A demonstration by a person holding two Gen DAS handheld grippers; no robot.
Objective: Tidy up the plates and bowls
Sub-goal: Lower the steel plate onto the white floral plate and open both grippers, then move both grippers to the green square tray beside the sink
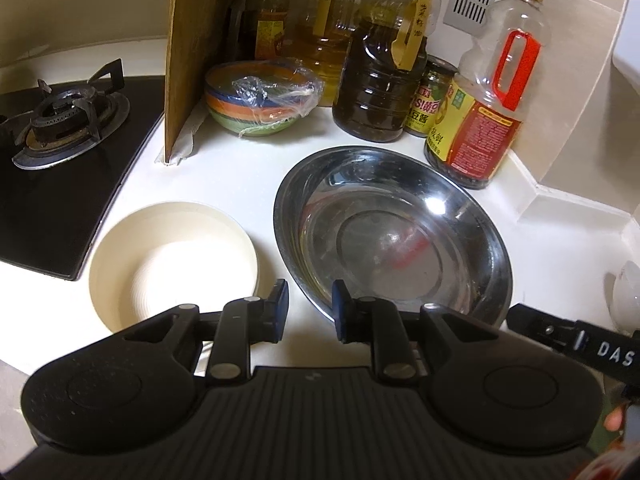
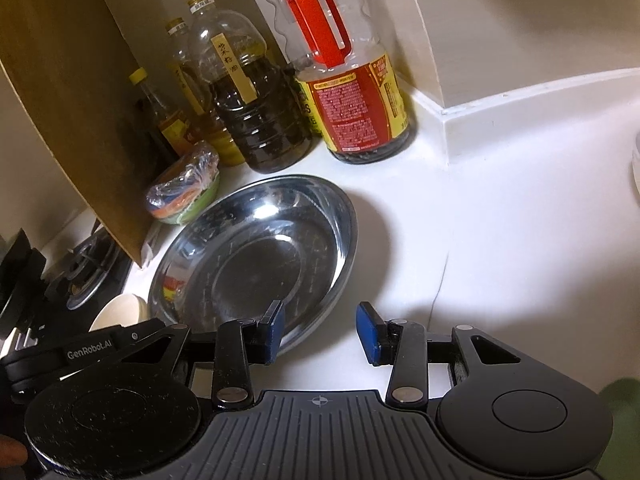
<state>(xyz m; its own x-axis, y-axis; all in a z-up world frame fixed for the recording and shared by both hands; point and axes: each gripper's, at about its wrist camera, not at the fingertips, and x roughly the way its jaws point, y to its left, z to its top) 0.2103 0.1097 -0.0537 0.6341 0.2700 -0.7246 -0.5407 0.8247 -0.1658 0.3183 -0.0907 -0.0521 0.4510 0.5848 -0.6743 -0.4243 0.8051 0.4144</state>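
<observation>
Steel plate (image 2: 256, 248) is sitting on the table (image 2: 500, 240) just ahead-left of the right hand-held gripper (image 2: 322, 334), jaws released and empty, while the left hand-held gripper (image 1: 310, 312) is hovering released between cream bowl (image 1: 172, 260) and plate.

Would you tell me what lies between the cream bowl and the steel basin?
Only bare white counter separates the cream bowl and steel basin, seen in the left wrist view.

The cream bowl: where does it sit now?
In the left wrist view, the cream bowl sits lower left on the counter, between the stove and the steel basin.
</observation>
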